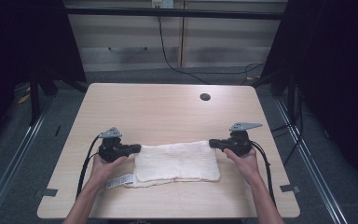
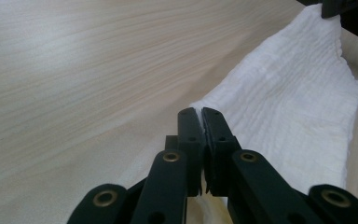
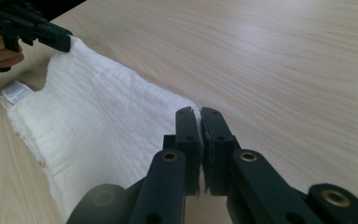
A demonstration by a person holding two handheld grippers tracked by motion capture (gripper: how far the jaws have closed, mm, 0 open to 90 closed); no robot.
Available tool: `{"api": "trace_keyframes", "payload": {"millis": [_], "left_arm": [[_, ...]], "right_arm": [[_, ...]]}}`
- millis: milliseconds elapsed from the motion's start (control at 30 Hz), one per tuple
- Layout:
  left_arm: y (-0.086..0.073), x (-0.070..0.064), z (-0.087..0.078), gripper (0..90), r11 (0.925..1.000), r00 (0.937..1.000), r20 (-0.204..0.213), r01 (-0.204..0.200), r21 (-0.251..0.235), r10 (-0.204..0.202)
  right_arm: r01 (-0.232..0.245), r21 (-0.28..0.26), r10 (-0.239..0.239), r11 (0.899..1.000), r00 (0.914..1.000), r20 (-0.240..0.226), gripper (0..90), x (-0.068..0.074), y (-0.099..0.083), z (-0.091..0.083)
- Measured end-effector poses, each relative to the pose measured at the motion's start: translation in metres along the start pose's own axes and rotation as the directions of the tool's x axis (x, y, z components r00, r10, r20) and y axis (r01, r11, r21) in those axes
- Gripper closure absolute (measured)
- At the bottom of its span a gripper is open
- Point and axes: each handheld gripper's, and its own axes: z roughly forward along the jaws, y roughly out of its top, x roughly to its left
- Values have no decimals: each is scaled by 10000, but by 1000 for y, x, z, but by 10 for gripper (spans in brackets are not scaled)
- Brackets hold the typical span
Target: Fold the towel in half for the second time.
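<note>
Folded white towel [image 1: 177, 161] lies centre-low on the counter [image 1: 168, 107]. Left gripper [image 1: 136, 148] and right gripper [image 1: 213, 143] jaws each clamp an upper towel corner.

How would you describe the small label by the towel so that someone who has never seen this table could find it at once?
Start at the light wooden table and find the folded white towel lying between the two grippers. Go to the towel's near corner by the person's left hand; the label sticks out there. It is a narrow, flat white strip with faint print, unlike the thick, crinkled cloth.
</note>
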Motion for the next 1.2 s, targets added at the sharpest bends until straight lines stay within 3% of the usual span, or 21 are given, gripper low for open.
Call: {"api": "trace_keyframes", "payload": {"millis": [167,267,800,1200], "left_arm": [[-1,1,3,871,10000,10000,-69,36,62,-36],[-1,4,3,872,9995,9994,-164,318,-49,-319],[-1,4,3,872,9992,9989,-283,380,-127,-383],[-1,5,3,872,9981,9975,-434,553,-272,-565]], "right_arm": [[254,-150,-255,9996,9997,-60,868,6,1,-4],[232,-256,-238,9994,9994,-243,868,8,0,-6],[815,-490,-841,9955,9951,-520,867,25,-5,-21],[1311,-187,-1323,9912,9868,-939,867,44,-24,-25]]}}
